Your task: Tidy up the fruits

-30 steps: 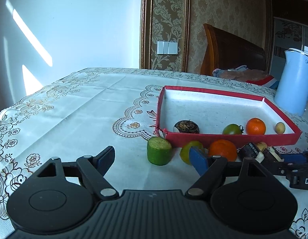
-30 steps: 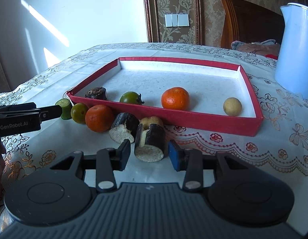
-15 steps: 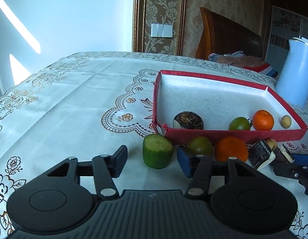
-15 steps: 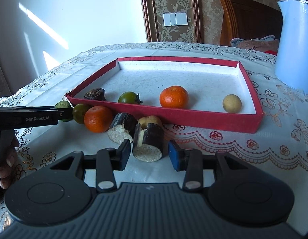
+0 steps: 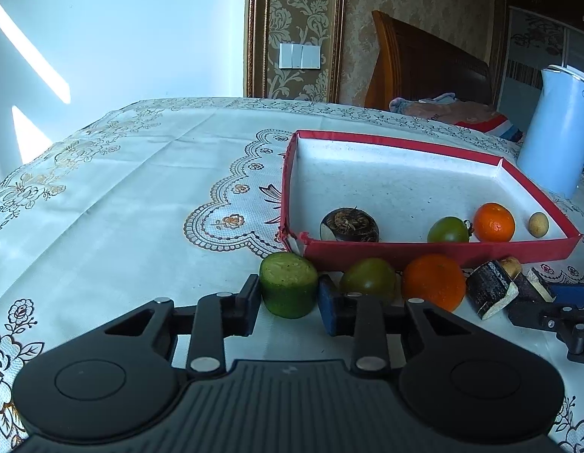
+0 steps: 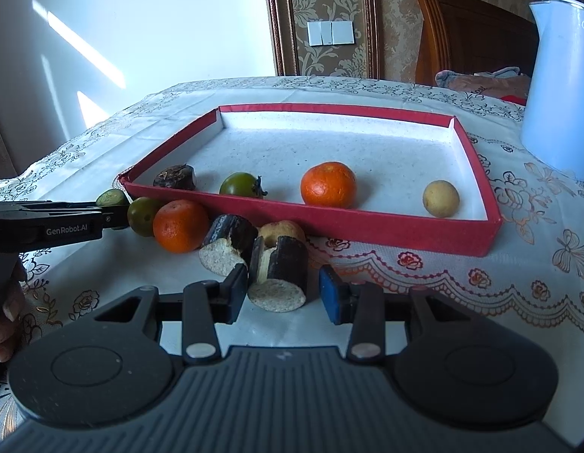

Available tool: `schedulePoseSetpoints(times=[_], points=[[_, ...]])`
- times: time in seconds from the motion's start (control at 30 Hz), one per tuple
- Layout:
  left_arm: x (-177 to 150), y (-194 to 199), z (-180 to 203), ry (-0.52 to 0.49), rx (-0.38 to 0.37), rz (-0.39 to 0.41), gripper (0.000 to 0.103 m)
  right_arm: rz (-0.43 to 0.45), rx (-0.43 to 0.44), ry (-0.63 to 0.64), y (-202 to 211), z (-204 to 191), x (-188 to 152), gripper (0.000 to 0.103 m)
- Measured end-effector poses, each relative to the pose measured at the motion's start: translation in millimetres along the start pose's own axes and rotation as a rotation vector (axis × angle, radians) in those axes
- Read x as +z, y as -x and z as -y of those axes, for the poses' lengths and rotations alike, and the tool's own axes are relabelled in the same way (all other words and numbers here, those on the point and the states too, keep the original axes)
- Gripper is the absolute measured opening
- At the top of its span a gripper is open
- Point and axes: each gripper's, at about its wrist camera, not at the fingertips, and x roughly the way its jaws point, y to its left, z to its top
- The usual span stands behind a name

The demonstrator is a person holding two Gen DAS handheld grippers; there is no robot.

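Straddling the green cucumber chunk point(image 5: 288, 289), the left gripper point(image 5: 288, 307) has a pad close on each side, though firm contact cannot be told. That chunk stands on the tablecloth point(image 5: 140, 196) just outside the near left corner of the red tray point(image 5: 439, 255). Rightward along the tray's front wall lie a green tomato point(image 5: 368, 278) and an orange point(image 5: 433, 287). Further right, the right gripper point(image 6: 283, 292) is spread wide around a dark eggplant piece point(image 6: 282, 273), its right pad clear of it.
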Motion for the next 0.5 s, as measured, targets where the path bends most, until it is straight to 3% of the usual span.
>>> schedulePoseSetpoints(times=[0.03, 0.5], points=[[0, 0, 0, 0.002, -0.001, 0.001, 0.032, 0.000, -0.005, 0.001, 0, 0, 0, 0.031], [-7, 21, 7, 0.021, 0.041, 0.053, 0.031, 0.042, -0.012, -0.029, 10, 5, -3, 0.031]])
